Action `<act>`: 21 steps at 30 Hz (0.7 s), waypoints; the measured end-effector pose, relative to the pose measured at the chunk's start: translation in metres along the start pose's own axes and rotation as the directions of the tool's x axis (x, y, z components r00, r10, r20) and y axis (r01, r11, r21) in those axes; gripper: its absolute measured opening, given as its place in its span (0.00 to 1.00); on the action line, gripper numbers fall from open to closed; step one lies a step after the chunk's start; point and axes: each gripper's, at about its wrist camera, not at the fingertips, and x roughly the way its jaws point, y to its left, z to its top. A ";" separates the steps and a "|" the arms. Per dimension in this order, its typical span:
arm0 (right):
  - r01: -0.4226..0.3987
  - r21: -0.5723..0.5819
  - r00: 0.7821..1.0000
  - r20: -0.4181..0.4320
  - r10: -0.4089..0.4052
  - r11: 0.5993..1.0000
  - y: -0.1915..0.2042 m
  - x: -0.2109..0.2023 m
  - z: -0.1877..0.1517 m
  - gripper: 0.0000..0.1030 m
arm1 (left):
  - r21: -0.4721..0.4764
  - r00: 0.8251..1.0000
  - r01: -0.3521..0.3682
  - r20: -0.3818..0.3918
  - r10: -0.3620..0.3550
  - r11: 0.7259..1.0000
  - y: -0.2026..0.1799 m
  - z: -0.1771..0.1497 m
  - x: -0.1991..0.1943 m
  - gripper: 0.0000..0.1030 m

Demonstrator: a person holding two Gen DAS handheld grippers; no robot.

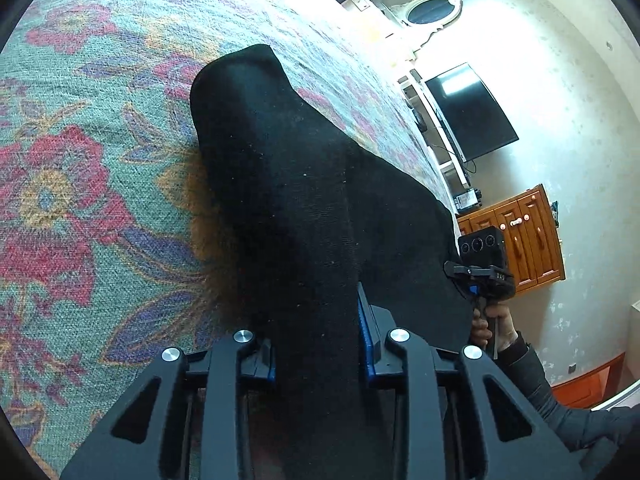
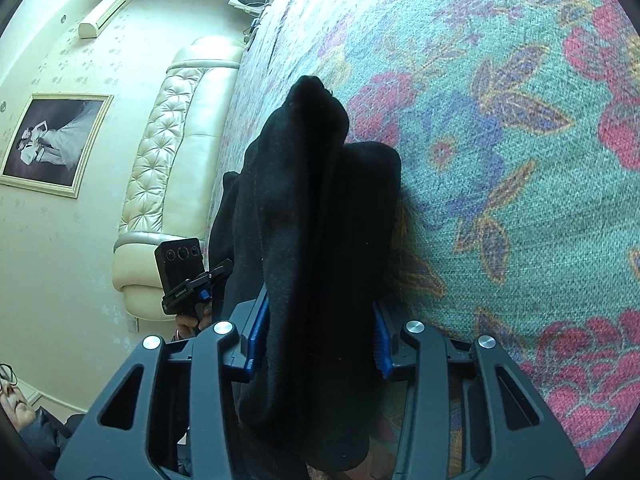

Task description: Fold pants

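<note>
both grippers pinch the black pants: left gripper (image 1: 320, 344) has its blue pads pressed on a thick fold, and right gripper (image 2: 316, 340) clamps another bunch of the same cloth. pants (image 1: 280, 184) hang from the two grips over the floral bedspread (image 1: 80, 160), their far end resting on it. beside the bedspread, a tv (image 1: 468, 112) and a wooden cabinet (image 1: 520, 236).

Home bedroom, flowered bedspread (image 2: 520, 184) across the bed, cream tufted headboard (image 2: 172, 168) at 9 o'clock in the right view, framed wedding photo (image 2: 52, 144), wall air conditioner (image 2: 105, 12), flat television (image 1: 470, 114) and wooden cabinet (image 1: 520, 236) at 3 o'clock in the left view
</note>
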 end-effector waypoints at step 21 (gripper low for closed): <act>-0.049 -0.035 0.999 -0.017 0.048 0.998 0.030 0.061 0.026 0.35 | -0.011 0.993 -0.085 0.076 0.086 0.996 0.016 0.007 -0.041 0.23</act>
